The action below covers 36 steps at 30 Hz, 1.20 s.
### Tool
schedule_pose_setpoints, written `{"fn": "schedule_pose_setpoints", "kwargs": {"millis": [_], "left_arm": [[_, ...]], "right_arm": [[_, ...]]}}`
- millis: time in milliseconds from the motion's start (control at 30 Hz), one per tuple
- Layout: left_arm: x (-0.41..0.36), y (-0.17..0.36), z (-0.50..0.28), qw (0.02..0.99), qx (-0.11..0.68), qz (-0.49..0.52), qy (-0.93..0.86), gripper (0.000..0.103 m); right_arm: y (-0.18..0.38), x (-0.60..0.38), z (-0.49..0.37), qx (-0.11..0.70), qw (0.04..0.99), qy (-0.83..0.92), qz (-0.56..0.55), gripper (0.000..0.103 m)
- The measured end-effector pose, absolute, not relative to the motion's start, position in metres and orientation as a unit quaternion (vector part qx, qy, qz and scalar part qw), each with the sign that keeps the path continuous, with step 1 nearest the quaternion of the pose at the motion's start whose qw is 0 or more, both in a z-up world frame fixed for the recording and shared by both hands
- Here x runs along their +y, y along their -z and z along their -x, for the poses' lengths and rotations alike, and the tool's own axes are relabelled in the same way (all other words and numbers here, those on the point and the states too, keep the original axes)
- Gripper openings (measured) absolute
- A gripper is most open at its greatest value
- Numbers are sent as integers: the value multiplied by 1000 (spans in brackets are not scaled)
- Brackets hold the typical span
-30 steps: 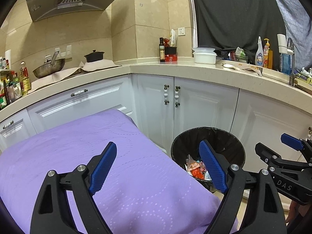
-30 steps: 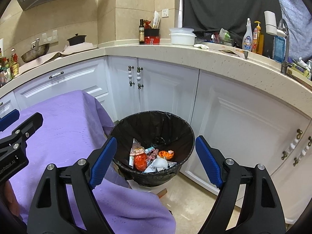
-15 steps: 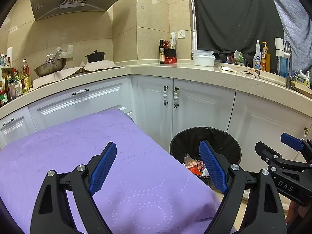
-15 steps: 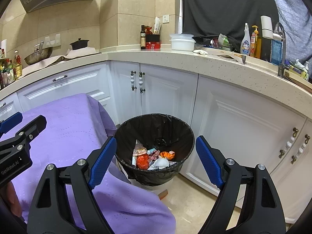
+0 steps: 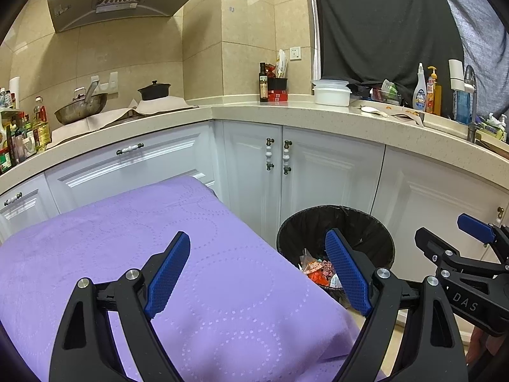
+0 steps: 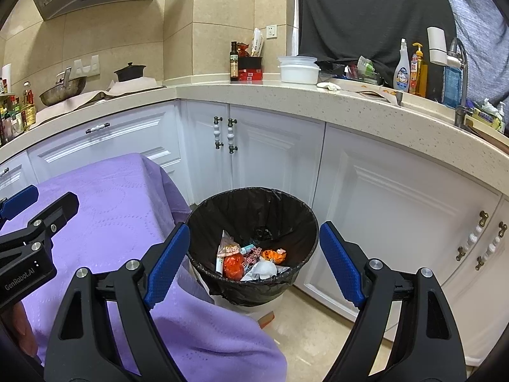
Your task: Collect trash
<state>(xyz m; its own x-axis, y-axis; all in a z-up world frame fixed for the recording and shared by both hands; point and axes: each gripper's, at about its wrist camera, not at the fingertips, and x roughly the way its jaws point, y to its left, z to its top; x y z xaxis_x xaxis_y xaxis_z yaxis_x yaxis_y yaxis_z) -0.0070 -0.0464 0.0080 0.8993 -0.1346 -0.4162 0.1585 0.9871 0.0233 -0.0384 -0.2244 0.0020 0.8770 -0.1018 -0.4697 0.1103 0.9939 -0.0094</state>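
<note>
A round bin with a black liner (image 6: 254, 203) stands on the floor beside a table under a purple cloth (image 6: 105, 210). Several wrappers (image 6: 248, 259) lie in the bin, orange, red and white. My right gripper (image 6: 253, 261) is open and empty, held above and in front of the bin. My left gripper (image 5: 257, 273) is open and empty over the purple cloth (image 5: 127, 254), with the bin (image 5: 337, 226) to its right. The cloth shows no trash on it. Each gripper appears at the edge of the other's view.
White cabinets (image 6: 273, 162) under a beige L-shaped counter (image 6: 318, 95) ring the bin. The counter holds a wok (image 5: 81, 111), a black pot (image 5: 154, 90), a dark bottle (image 5: 262, 82), white tubs (image 5: 331, 92), spray bottles (image 5: 420, 87) and a faucet (image 6: 458, 51). Beige floor lies right of the bin.
Both grippers have drawn back and risen a little, so the bin looks smaller and farther. Both stay open and empty.
</note>
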Motion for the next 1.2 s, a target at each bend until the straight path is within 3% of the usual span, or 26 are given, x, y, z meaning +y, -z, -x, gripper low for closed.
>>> {"fn": "schedule_pose_setpoints", "kwargs": {"millis": [1200], "left_arm": [[-47, -7, 2, 973, 217, -28, 76, 84]], "right_arm": [[-3, -224, 31, 242, 969, 55, -6, 81]]}}
